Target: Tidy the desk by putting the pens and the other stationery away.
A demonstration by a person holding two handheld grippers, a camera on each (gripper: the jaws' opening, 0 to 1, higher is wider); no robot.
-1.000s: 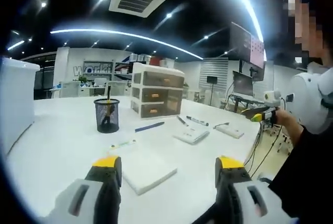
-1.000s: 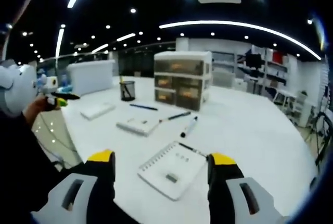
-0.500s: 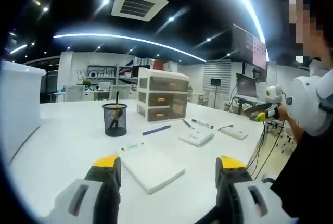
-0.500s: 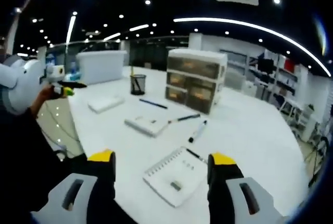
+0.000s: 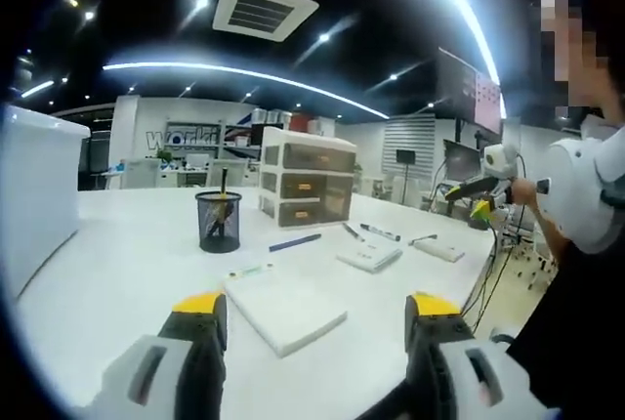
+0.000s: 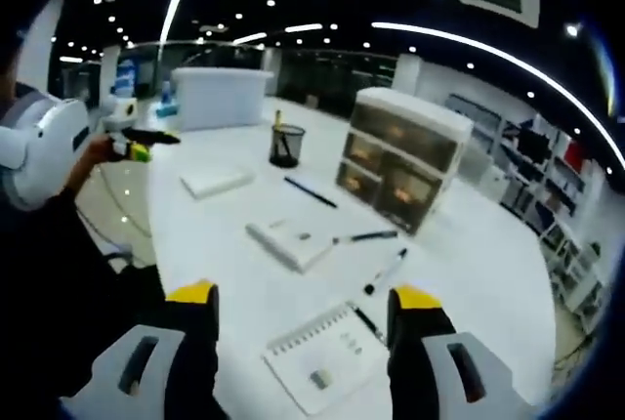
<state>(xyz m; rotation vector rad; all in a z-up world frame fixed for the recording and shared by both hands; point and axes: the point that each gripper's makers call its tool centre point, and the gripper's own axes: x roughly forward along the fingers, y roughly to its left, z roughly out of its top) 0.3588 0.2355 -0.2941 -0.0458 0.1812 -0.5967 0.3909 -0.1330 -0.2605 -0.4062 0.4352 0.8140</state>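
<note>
Both grippers' jaws parted and empty above the desk (image 6: 469,234); marker (image 6: 385,273) likely light, stiff, slippery: pinch mid-barrel.

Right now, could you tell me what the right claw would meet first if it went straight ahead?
Probably the spiral notebook, lying low between the open right claw jaws; the black pen lies at its far corner. Depth is unclear.
</note>
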